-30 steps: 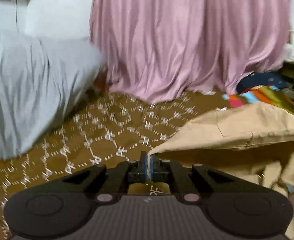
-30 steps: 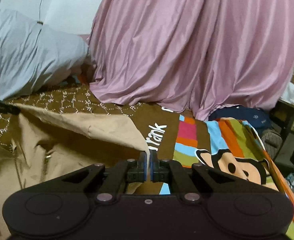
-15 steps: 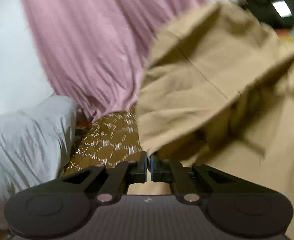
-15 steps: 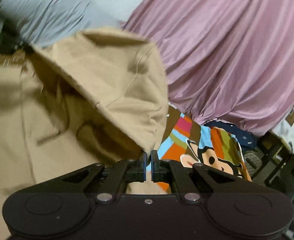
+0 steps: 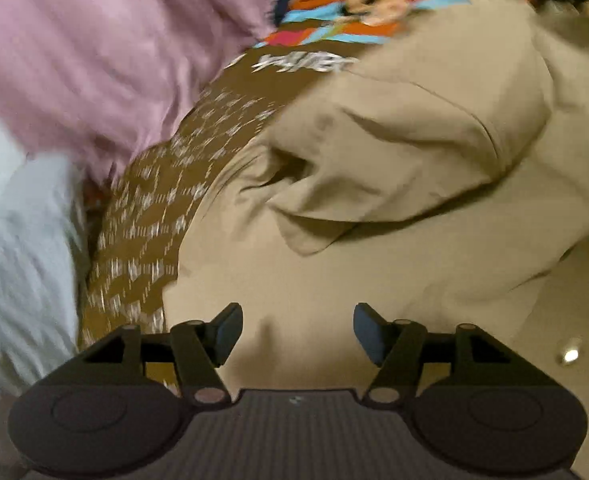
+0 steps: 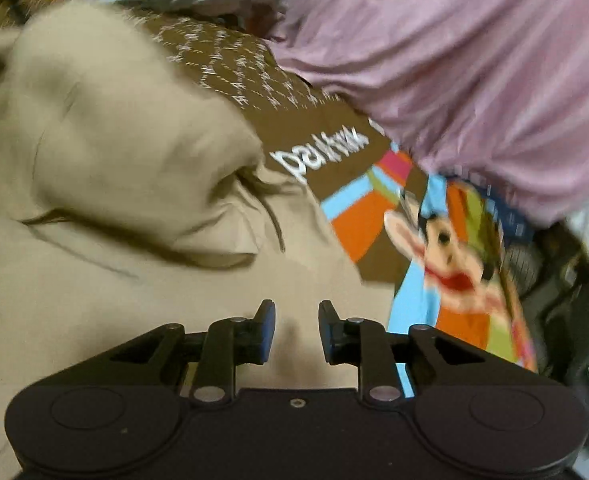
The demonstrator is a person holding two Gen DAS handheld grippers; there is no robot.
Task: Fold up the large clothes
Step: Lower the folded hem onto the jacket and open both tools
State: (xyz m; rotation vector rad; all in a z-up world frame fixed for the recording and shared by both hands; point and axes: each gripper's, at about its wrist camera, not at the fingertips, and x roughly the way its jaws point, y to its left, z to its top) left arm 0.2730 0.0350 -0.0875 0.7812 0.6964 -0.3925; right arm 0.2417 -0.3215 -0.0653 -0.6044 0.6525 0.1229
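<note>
A large tan garment (image 5: 374,208) lies on the brown patterned bed cover (image 5: 166,200), with a folded-over flap bunched in its middle. My left gripper (image 5: 296,330) is open and empty, just above the garment's near part. The garment also shows in the right wrist view (image 6: 114,184), spread to the left. My right gripper (image 6: 296,330) is open and empty over the garment's right edge, next to the cartoon monkey print (image 6: 450,256).
A pink draped sheet (image 6: 454,60) hangs behind the bed. A pale grey pillow (image 5: 18,264) lies at the left. The bed cover bears white lettering (image 6: 318,156) and colourful stripes. Dark furniture (image 6: 574,280) stands off the bed's right side.
Both grippers were shut on the tan garment's edge and lifted it over; now both are open, the garment has dropped onto the bed, and both cameras look down on it.
</note>
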